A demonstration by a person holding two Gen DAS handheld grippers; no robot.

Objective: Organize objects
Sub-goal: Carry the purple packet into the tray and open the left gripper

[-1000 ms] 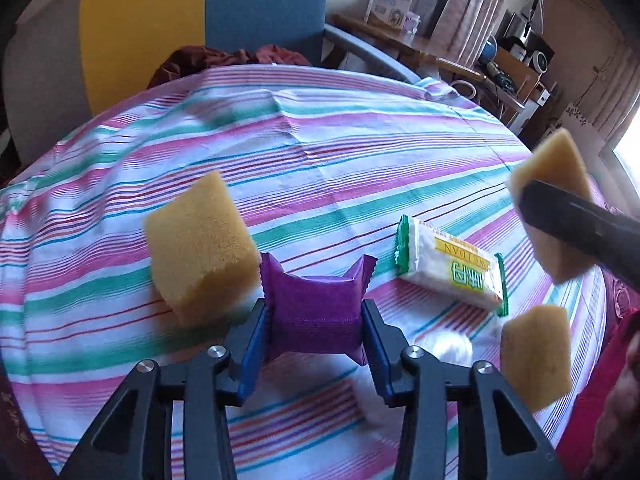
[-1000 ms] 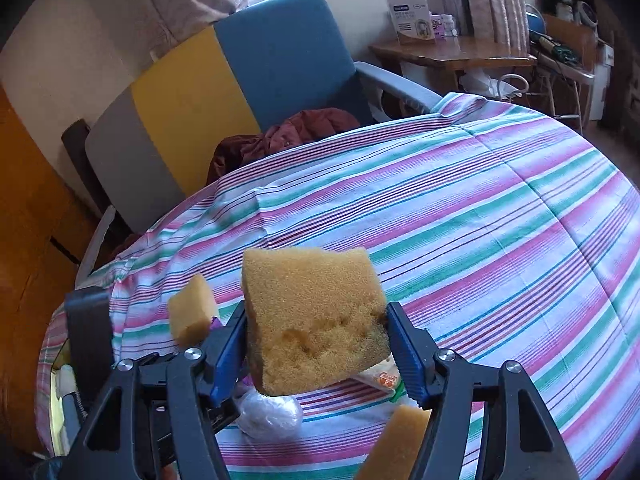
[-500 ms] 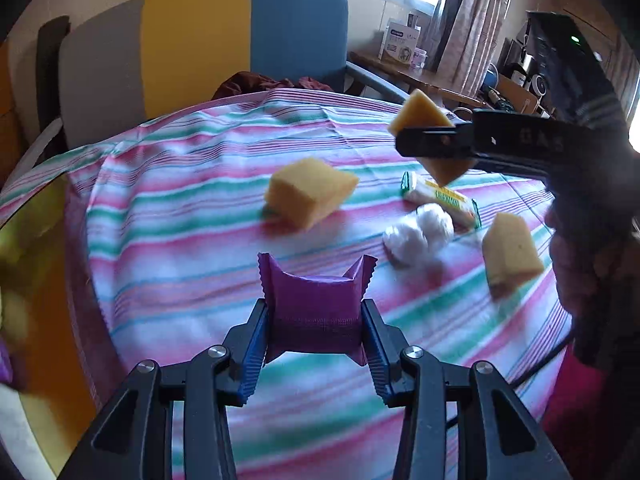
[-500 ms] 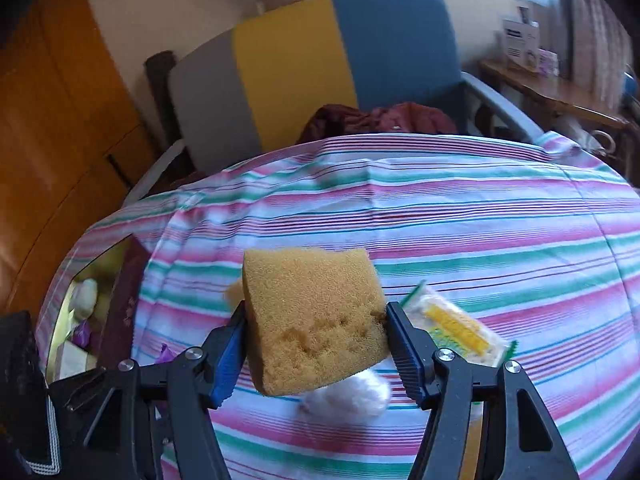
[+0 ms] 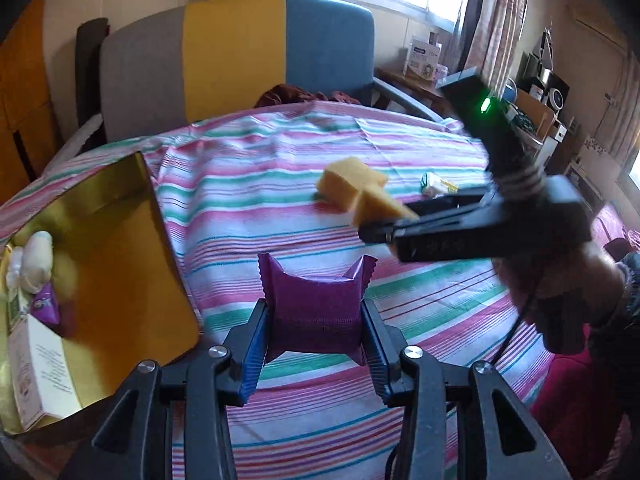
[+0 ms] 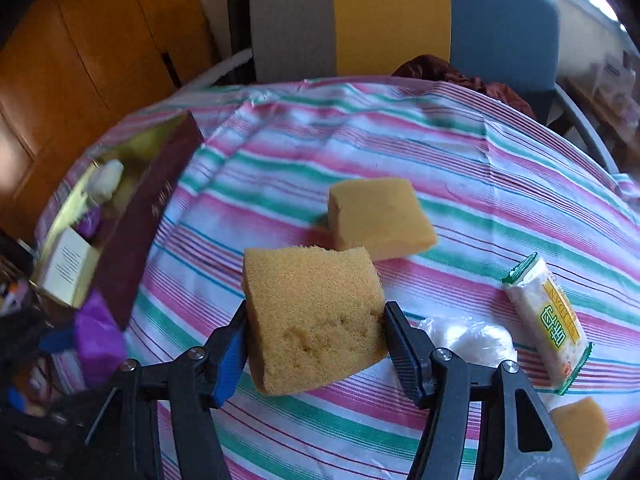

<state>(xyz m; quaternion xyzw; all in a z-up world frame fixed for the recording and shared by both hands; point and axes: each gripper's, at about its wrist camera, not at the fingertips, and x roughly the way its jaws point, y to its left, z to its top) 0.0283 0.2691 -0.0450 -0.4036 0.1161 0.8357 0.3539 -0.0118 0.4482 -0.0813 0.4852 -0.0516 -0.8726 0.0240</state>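
My left gripper [image 5: 314, 320] is shut on a purple snack packet [image 5: 314, 304], held over the striped tablecloth just right of an open gold-lined box [image 5: 120, 240]. My right gripper [image 6: 316, 332] is shut on a yellow sponge [image 6: 312, 316], its jaws closing tighter on it. In the left wrist view that right gripper [image 5: 372, 228] comes in from the right, a hand behind it. A second sponge [image 6: 380, 216] lies on the cloth beyond. The box [image 6: 136, 216] stands at the table's left edge. The purple packet [image 6: 98, 332] shows blurred beside it.
A green-edged wafer packet [image 6: 548, 316], a white plastic-wrapped lump [image 6: 468, 340] and a third sponge [image 6: 580, 432] lie at the right. The box holds a white carton [image 5: 40, 364], a small purple packet [image 5: 46, 304] and a pale item. An armchair [image 5: 240, 52] stands behind the table.
Both grippers have swung left across the table with their loads. The box has come into both views. The right gripper has rolled and dipped toward the cloth.
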